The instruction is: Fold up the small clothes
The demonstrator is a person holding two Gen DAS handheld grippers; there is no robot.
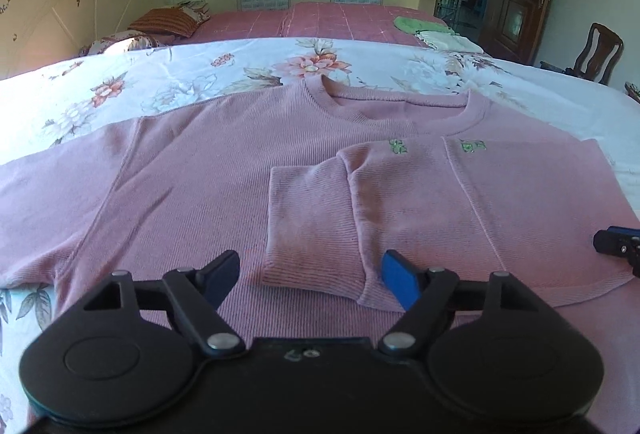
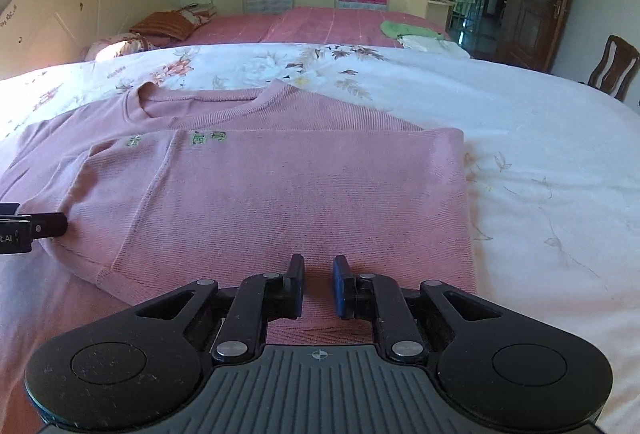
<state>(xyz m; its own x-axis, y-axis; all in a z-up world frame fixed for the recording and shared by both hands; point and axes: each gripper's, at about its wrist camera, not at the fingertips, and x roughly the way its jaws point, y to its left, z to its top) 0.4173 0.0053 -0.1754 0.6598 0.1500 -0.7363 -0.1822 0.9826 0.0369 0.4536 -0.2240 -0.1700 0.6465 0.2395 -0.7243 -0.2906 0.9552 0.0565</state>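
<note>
A pink ribbed sweater (image 1: pixel 192 170) lies flat on a floral bedsheet (image 1: pixel 160 82), neckline (image 1: pixel 400 106) away from me. Its right side is folded over the body, and the sleeve (image 1: pixel 312 218) is doubled back on top with the cuff towards me. My left gripper (image 1: pixel 310 278) stands open just above that cuff, one finger on either side, with nothing pinched. In the right wrist view my right gripper (image 2: pixel 318 284) hovers over the folded panel (image 2: pixel 300 186) near its front edge. Its jaws are nearly together, with only a narrow gap and no cloth between the pads. Each gripper's tip shows in the other's view, the right gripper (image 1: pixel 618 246) and the left gripper (image 2: pixel 36 228).
The white floral sheet (image 2: pixel 540 134) spreads to the right of the sweater. Behind it lies a pink bed (image 1: pixel 340 20) with pillows (image 1: pixel 168 20) and a small pile of green and white clothes (image 1: pixel 424 28). A wardrobe, a wooden door and a chair (image 1: pixel 600 52) stand at the back.
</note>
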